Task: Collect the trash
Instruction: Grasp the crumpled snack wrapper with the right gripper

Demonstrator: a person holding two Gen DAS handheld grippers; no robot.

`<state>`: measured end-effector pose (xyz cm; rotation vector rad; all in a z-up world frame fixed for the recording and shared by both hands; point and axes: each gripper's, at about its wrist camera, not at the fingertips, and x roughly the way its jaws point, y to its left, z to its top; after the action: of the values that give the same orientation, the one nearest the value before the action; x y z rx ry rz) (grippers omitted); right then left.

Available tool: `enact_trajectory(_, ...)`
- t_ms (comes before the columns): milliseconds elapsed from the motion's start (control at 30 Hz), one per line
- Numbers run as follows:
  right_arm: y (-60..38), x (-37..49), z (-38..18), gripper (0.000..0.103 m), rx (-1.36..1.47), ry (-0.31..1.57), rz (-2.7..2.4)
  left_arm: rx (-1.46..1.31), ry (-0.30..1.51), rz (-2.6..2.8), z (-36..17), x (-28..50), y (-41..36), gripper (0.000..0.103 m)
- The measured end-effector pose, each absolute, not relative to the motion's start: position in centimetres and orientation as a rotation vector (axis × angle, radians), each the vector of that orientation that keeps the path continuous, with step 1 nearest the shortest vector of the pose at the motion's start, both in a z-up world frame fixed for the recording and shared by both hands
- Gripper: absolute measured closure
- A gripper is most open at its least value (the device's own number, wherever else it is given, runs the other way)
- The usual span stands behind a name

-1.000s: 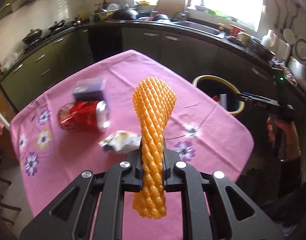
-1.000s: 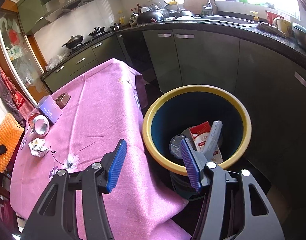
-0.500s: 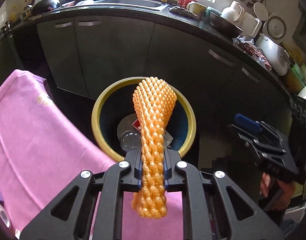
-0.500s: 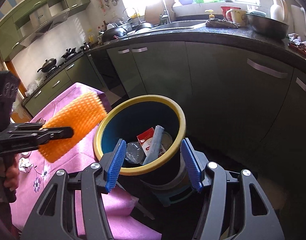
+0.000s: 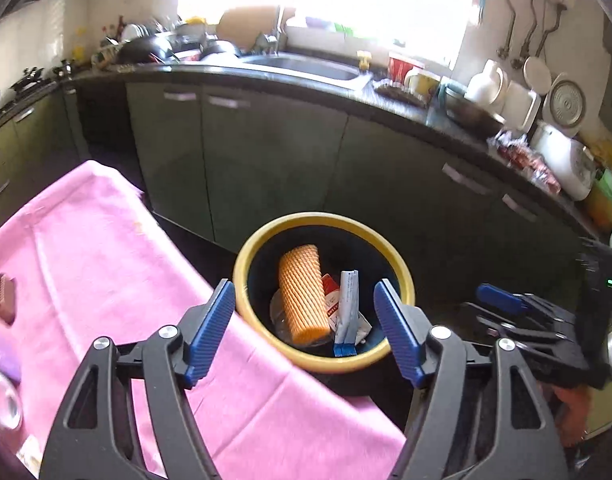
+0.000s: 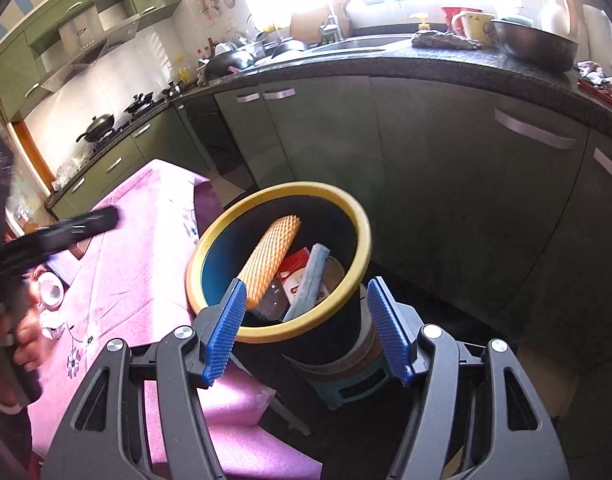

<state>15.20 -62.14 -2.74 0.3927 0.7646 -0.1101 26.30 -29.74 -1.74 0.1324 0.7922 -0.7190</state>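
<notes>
The orange foam net sleeve [image 5: 303, 292] lies inside the yellow-rimmed dark bin [image 5: 262, 236], leaning on its wall beside a red-and-white carton and a pale blue wrapper [image 5: 348, 308]. It also shows in the right wrist view [image 6: 271, 260], inside the bin [image 6: 358, 216]. My left gripper [image 5: 304, 330] is open and empty, above the bin's near rim. My right gripper [image 6: 306, 332] is open and empty, just in front of the bin. The left gripper also shows in the right wrist view [image 6: 86, 224] at the left, over the table.
The table with a pink flowered cloth [image 5: 106, 264] stands left of the bin, carrying a can [image 6: 50, 290], a small brown item [image 5: 0, 298] and a crumpled wrapper [image 6: 52, 322]. Dark kitchen cabinets [image 6: 466, 184] and a cluttered counter stand behind. The bin sits on a small stool [image 6: 346, 376].
My left gripper has opened and the orange net sleeve has dropped from it into the bin. The right gripper has stayed open near the bin.
</notes>
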Motion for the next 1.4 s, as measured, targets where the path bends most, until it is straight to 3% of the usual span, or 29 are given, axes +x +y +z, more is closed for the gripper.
enact_trajectory(400, -55.3, 19.4, -3.3, 0.037, 0.296, 0.855, 0.119, 0.036, 0.615, -0.427, 3.2, 17.0, -12.6, 0.013)
enact_trajectory(733, -38.5, 24.9, -0.1, 0.036, 0.031, 0.903, 0.656, -0.093, 0.633, -0.089, 2.3, 12.8, 1.0, 0.011)
enact_trajectory(1033, -23.1, 27.4, -0.4, 0.036, -0.310, 1.008, 1.000, -0.110, 0.634, -0.019, 1.4, 10.7, 4.1, 0.011)
enact_trajectory(1400, -18.8, 29.3, -3.7, 0.041, -0.476, 1.104, 1.027, -0.129, 0.652, -0.041, 0.3, 11.0, 4.4, 0.011)
